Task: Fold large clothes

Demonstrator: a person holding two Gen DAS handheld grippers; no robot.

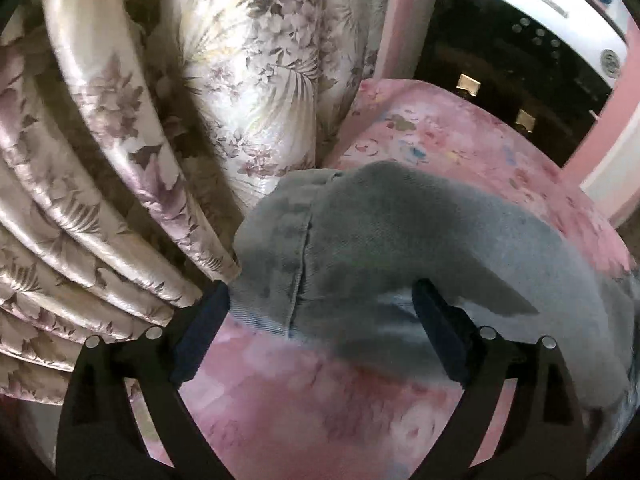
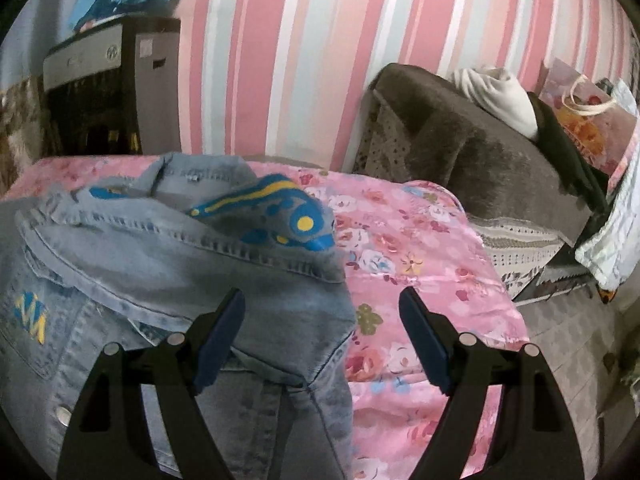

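A light blue denim jacket (image 2: 168,264) lies on a pink floral cloth (image 2: 420,248), its collar and a blue and yellow lining showing at the top. My right gripper (image 2: 322,312) is open and empty, its left finger over the jacket's right edge, its right finger over the pink cloth. In the left wrist view a folded part of the jacket (image 1: 400,248) with a seam lies on the pink cloth (image 1: 300,408). My left gripper (image 1: 320,304) is open and empty, just above the jacket's near edge.
A floral curtain (image 1: 140,120) hangs close on the left. A dark appliance with a white top (image 1: 520,60) stands behind the table. A brown sofa (image 2: 480,152) with a white bundle and bags is at the right, before a pink striped wall (image 2: 300,40).
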